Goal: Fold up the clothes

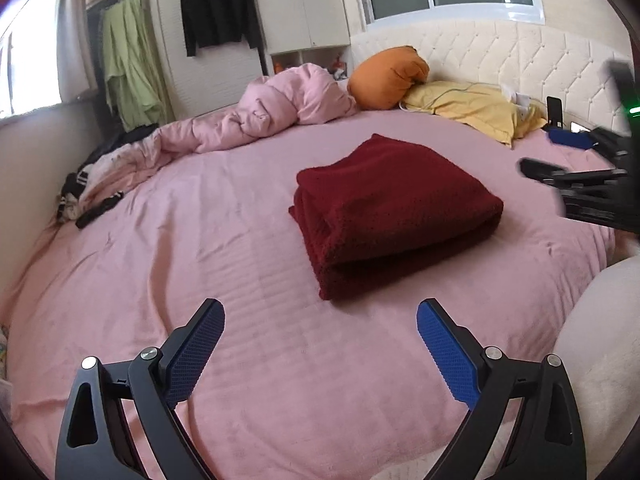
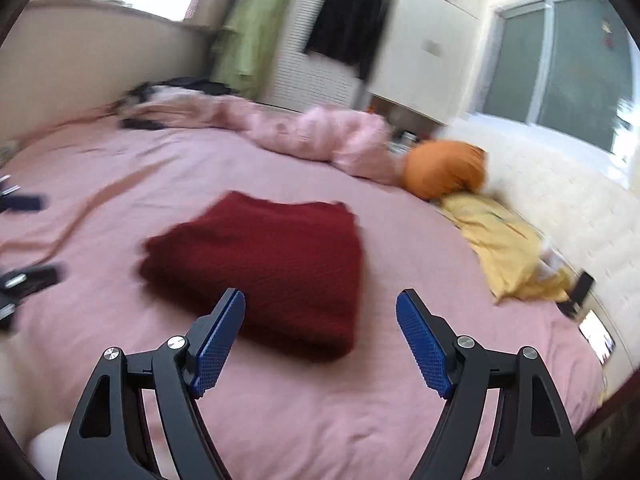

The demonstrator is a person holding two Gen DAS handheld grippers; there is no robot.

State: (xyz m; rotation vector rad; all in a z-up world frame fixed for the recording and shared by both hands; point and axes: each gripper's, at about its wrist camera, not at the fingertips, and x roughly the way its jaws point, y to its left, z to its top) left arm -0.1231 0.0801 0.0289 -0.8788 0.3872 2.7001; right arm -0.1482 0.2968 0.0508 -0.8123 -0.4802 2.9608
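Your left gripper [image 1: 320,312] has its two blue pads wide apart, with nothing between them. It hangs over the pink bed sheet [image 1: 200,240], just in front of the dark red folded cloth [image 1: 396,208]. The cloth sits in a neat, thick stack near the middle of the bed, and nothing touches it.

Your right gripper [image 2: 320,304] has its pads spread wide too, and it holds nothing. It points at the same red cloth from the other side. That picture is blurry.

Behind the cloth lie a bunched-up pink blanket [image 1: 280,108], an orange pillow [image 1: 386,76] and a yellow pillow [image 1: 472,110] by the white padded headboard [image 1: 520,56]. A black top [image 1: 214,4] hangs on the closet.
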